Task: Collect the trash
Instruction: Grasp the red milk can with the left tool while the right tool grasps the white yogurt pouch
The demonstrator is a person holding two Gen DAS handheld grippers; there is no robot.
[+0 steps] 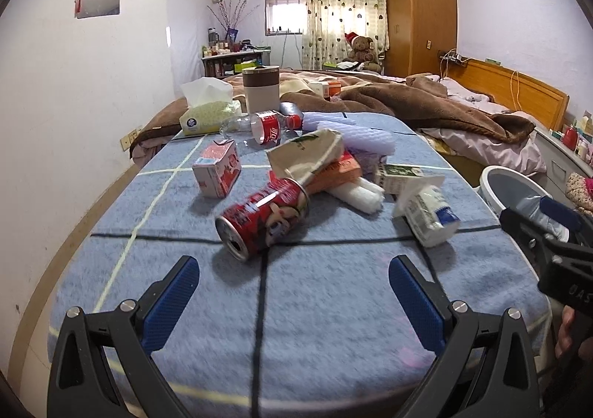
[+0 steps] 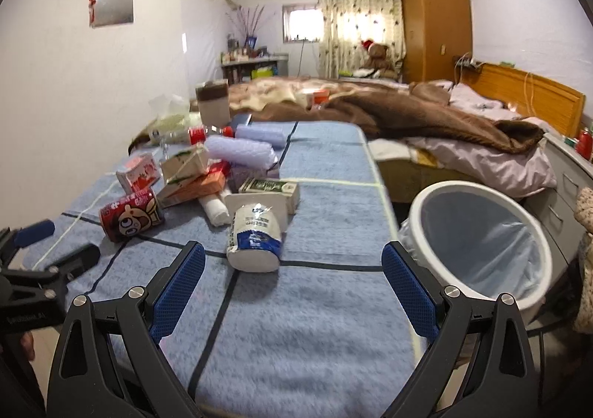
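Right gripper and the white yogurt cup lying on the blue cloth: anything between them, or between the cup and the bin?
Nothing visible. The right gripper is open, with bare blue cloth up to the yogurt cup. The trash bin stands open beside the table, to the cup's right.

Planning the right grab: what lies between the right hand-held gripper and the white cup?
Only bare blue blanket, in the right wrist view, between the open right hand-held gripper and the white cup.
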